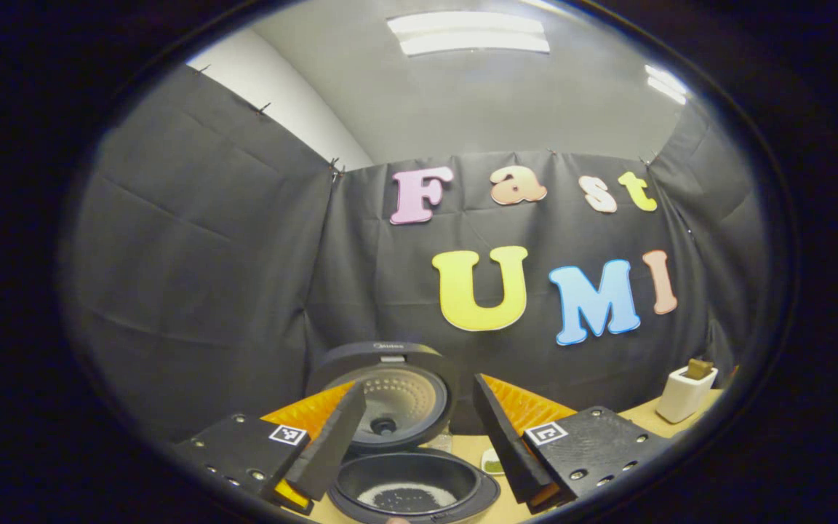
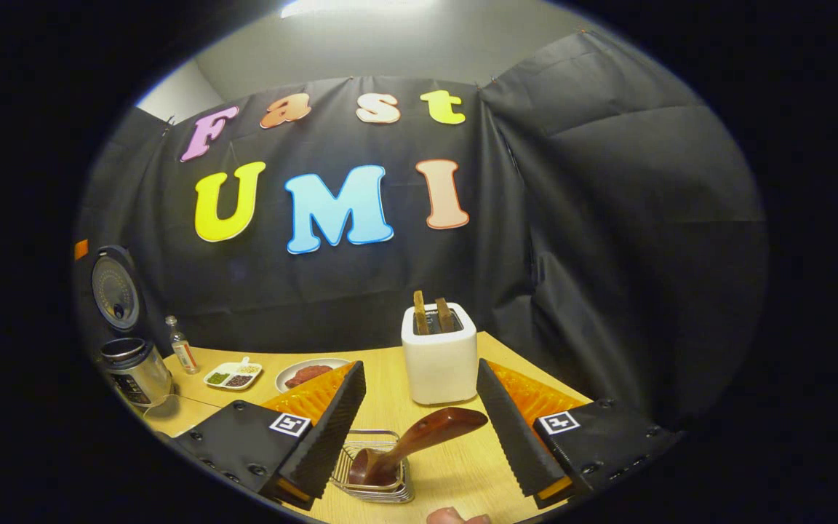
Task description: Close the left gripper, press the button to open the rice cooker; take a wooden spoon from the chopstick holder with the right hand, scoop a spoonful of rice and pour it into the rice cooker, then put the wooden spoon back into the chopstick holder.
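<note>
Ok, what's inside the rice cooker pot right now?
With the lid up, the rice cooker's inner pot shows a shallow patch of rice on its bottom. The pot's near edge is cut off, so anything there can't be seen.

No readable writing is showing on the booth's things.
A small pale brand mark is sitting on the raised rice cooker lid (image 1: pixel 388 349), too tiny to read; square black-and-white code tags are showing on the left gripper (image 1: pixel 417 383) and right gripper (image 2: pixel 420 366), bearing no letters.

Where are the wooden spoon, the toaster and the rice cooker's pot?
spoon (image 2: pixel 426 432), right gripper view, on its handle.
toaster (image 2: pixel 439 364), right gripper view, on its front.
pot (image 1: pixel 408 477), left gripper view, on its inner wall.
</note>
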`<state>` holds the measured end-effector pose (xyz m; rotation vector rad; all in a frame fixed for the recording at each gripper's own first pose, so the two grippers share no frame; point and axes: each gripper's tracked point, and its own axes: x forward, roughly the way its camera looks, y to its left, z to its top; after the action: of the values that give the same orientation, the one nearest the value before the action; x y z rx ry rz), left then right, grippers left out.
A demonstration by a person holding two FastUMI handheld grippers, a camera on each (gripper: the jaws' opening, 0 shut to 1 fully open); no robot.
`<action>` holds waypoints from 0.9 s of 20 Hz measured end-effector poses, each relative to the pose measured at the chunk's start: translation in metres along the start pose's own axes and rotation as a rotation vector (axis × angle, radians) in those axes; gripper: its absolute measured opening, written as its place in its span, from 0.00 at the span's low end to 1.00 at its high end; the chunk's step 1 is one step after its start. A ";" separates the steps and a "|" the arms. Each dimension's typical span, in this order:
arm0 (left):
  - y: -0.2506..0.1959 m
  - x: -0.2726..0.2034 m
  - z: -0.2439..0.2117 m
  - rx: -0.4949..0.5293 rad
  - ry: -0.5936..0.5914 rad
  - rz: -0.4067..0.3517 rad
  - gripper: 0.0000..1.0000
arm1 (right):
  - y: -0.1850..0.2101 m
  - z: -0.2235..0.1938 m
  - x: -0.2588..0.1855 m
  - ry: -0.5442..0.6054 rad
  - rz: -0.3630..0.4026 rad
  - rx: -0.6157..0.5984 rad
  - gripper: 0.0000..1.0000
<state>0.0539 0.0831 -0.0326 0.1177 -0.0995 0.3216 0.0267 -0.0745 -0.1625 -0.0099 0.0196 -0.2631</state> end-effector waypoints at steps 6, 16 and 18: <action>0.026 0.085 0.027 0.023 0.032 0.023 0.93 | 0.024 0.029 -0.028 -0.114 0.053 -0.071 0.98; 0.042 0.185 0.015 0.137 0.179 0.072 0.90 | 0.054 0.046 -0.051 -0.156 0.119 -0.105 0.98; 0.043 0.193 -0.003 0.149 0.228 0.078 0.89 | 0.064 0.046 -0.051 -0.159 0.152 -0.089 0.98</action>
<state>0.2230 0.1833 -0.0092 0.2239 0.1463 0.4184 -0.0052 0.0012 -0.1161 -0.1169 -0.1255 -0.1087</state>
